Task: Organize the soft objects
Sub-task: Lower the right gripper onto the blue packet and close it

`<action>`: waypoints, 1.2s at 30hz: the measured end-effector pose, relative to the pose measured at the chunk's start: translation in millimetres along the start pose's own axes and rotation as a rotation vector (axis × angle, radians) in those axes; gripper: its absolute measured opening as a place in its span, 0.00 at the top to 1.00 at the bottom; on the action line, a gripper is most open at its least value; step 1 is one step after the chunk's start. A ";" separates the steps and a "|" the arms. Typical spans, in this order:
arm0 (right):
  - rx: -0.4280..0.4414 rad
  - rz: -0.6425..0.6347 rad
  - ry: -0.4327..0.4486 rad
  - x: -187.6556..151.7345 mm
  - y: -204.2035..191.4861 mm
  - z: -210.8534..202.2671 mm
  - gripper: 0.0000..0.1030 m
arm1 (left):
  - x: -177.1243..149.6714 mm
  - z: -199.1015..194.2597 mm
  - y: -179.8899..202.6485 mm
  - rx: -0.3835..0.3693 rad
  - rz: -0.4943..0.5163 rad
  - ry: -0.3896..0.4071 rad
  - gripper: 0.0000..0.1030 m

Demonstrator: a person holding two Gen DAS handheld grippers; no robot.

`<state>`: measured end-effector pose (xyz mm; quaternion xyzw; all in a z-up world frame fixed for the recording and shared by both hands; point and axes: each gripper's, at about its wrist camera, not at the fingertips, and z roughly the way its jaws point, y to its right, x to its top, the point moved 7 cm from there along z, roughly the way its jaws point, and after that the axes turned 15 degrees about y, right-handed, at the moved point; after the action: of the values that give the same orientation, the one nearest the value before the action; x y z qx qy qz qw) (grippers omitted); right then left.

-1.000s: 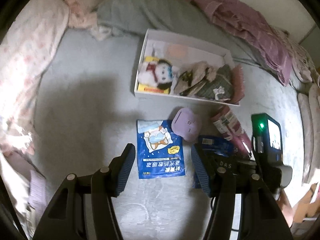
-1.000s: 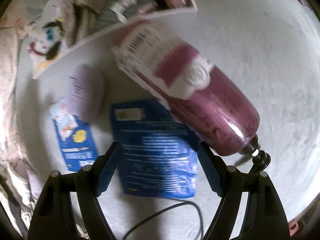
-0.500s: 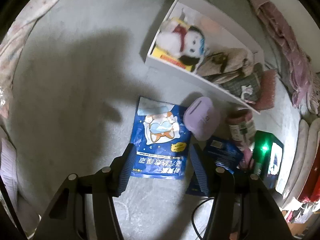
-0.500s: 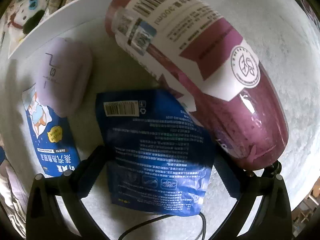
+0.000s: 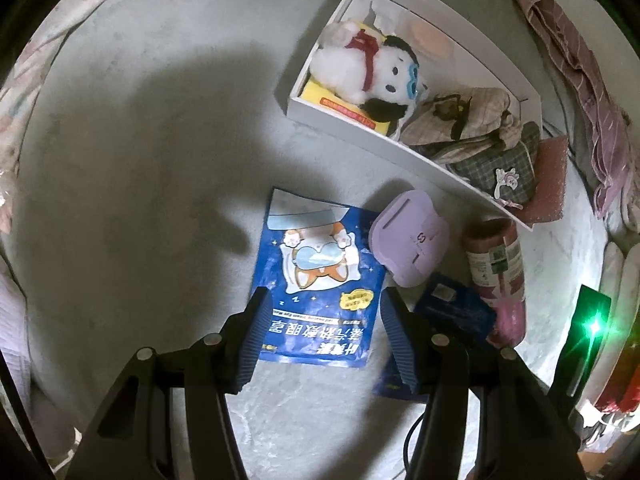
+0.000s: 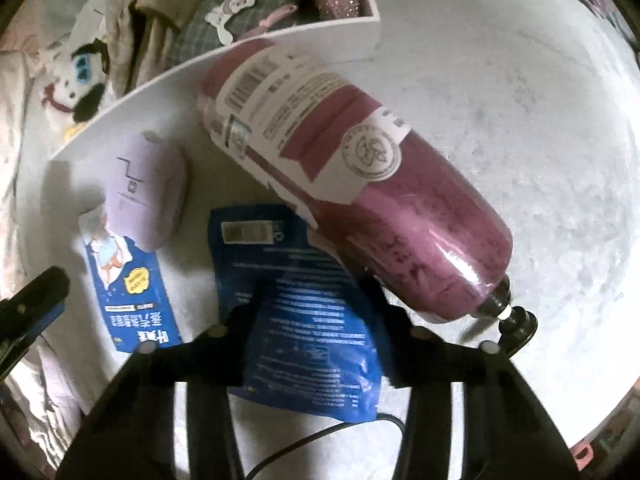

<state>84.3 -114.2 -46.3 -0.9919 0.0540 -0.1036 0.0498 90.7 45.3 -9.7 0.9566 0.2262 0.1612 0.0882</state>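
Note:
A white box [image 5: 360, 130] on the grey bed holds a white plush dog [image 5: 368, 68], folded cloth and a checked pouch [image 5: 496, 168]. In front of it lie a blue eye-mask packet with a dog picture [image 5: 320, 280], a lilac case [image 5: 408, 236], a second blue packet [image 6: 296, 300] and a pink pump bottle [image 6: 360, 176]. My left gripper [image 5: 322, 340] is open, low over the picture packet's near end. My right gripper [image 6: 316, 320] is open, its jaws standing either side of the second blue packet, right beside the bottle.
A black device with a green light [image 5: 588, 328] stands at the right. Pink and floral bedding [image 5: 592, 52] rings the bed. A black cable [image 6: 320, 436] runs under my right gripper. The left gripper's finger shows in the right wrist view [image 6: 32, 308].
Both grippers have moved lower and closer to the packets. The right gripper's jaws have come down around the second blue packet. Nothing has been taken hold of.

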 end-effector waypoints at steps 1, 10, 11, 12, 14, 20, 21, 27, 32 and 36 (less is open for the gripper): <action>0.013 0.003 0.002 0.2 -1.4 -1.8 0.63 | 0.4 0.3 0.4 0.000 -0.001 -0.002 0.46; 0.143 -0.019 0.102 21.1 -23.7 -31.9 0.82 | -3.2 1.3 12.6 0.012 0.044 -0.010 0.46; 0.153 -0.017 0.108 23.4 -24.1 -34.7 0.82 | -3.8 1.6 12.7 0.010 0.043 -0.014 0.46; 0.156 -0.024 0.106 25.1 -24.4 -34.3 0.82 | -4.1 2.0 12.0 0.013 0.042 -0.016 0.46; 0.130 -0.032 0.073 23.4 -24.0 -26.7 0.82 | -4.6 2.3 9.4 0.032 0.043 -0.017 0.46; 0.083 -0.027 -0.111 6.7 -30.1 6.7 0.15 | -4.0 3.0 7.3 0.034 0.039 -0.015 0.46; 0.081 -0.036 -0.116 5.9 -34.5 9.5 0.08 | -3.5 2.4 7.1 0.034 0.038 -0.011 0.46; -0.090 -0.172 -0.139 7.6 -58.3 33.0 0.00 | 0.3 -3.3 4.8 0.029 0.039 -0.005 0.46; -0.070 -0.173 -0.102 13.3 -64.2 33.6 0.00 | 1.4 -4.0 5.3 0.028 0.042 -0.007 0.46; -0.047 -0.171 -0.080 20.6 -39.2 14.9 0.12 | -0.4 -6.8 10.9 0.022 0.053 -0.004 0.46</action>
<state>111.2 -76.6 -52.3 -0.9971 -0.0305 -0.0664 0.0197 92.4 36.1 -0.9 0.9635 0.2023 0.1590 0.0740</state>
